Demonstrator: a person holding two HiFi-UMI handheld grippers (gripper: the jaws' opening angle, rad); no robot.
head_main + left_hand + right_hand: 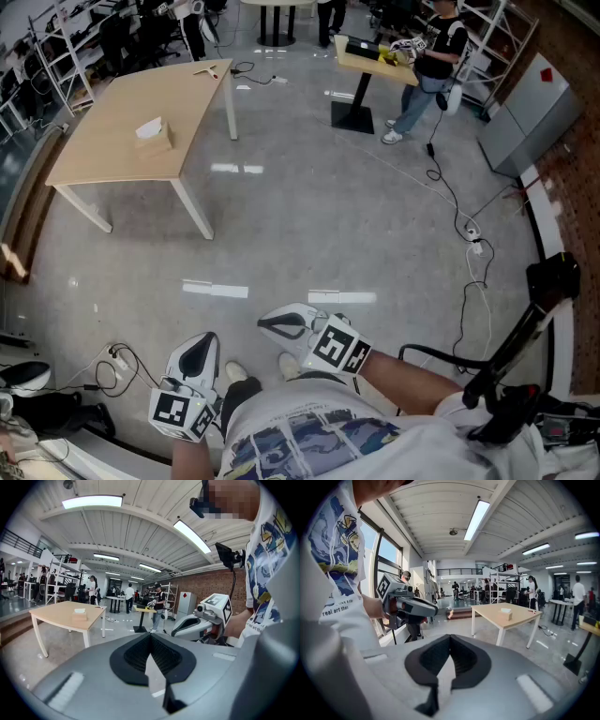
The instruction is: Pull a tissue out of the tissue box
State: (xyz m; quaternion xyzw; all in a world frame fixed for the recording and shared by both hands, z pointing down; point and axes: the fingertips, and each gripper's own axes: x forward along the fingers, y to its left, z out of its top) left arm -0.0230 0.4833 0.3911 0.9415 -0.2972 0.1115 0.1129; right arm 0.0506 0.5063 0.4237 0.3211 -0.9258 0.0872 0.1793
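You are holding the left gripper (201, 345) with its fingers (131, 656) pressed together at the tips. Nothing is sitting between them, and they are touching nothing. You are holding the right gripper (270, 324) the same way: its fingers (424, 660) are meeting at the tips and pinching nothing. Both grippers are hovering close to your body, side by side above the grey floor (309, 216).

The tissue box (154, 136) is sitting on the light wooden table (103, 150), roughly in the middle of the tabletop and well apart from both grippers. It is showing as a small tan box, and a white tissue (150, 125) is sticking up out of its top. In the left gripper view the box is showing far off, to the left of the fingers. In the right gripper view it is showing far off, to the right of them.

Beyond the table, a person (427, 66) is standing at a small yellow-topped stand (361, 56), and a cable (450, 197) is trailing across the floor.
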